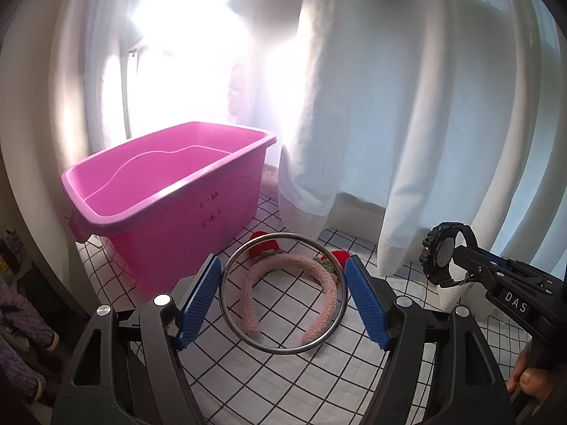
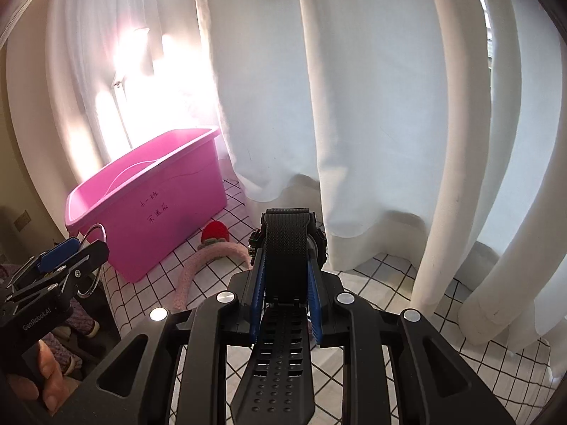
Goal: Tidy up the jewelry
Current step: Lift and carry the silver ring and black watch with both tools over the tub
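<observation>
Through the left wrist camera we are holding a metal bangle across its width in the left gripper, its fingers spread wide and pressing on opposite sides of the hoop. It is looking stiff, light and slippery, so we are judging that this hold across the widest part suits it. Under it a fuzzy pink headband is lying on the checked cloth. The pink bin is carrying handwritten characters we cannot read; the right tool is reading "DAS".

Through the right wrist camera the right gripper is clamping a black watch by its flexible rubber strap, fingers narrow. The left tool is reading "GenRobot.AI".
</observation>
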Demonstrator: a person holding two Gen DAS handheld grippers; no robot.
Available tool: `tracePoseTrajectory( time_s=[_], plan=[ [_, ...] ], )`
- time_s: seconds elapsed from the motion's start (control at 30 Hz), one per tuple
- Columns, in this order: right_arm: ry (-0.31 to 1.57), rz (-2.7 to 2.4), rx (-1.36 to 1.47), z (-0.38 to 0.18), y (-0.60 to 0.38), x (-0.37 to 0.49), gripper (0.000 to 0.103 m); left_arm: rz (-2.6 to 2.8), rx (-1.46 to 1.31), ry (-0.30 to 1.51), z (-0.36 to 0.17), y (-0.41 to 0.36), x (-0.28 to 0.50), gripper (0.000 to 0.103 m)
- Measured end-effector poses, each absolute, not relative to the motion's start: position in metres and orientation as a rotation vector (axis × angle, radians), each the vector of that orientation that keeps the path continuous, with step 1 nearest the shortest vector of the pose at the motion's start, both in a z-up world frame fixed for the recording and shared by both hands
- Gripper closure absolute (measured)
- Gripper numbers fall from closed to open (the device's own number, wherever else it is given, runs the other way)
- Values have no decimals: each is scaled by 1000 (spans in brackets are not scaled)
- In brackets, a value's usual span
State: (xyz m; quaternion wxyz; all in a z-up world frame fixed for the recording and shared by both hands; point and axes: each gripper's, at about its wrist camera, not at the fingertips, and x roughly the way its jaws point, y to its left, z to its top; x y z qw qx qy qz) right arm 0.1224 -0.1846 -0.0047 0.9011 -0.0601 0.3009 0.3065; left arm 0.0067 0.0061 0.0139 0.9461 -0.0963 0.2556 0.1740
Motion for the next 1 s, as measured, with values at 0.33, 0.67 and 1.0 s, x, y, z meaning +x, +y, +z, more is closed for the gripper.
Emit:
tracePoseTrajectory(
  time_s=[0.33, 0.67, 1.0],
  plan=[
    [510, 724, -130, 48, -89, 119, 82, 360, -197, 443, 61, 86, 19, 33],
    [485, 805, -145, 76, 17, 133, 82, 414, -181, 447, 80, 193, 28, 33],
    [558, 844, -163, 68, 95, 158, 82, 401, -198, 548, 68, 265, 64, 33]
  ],
)
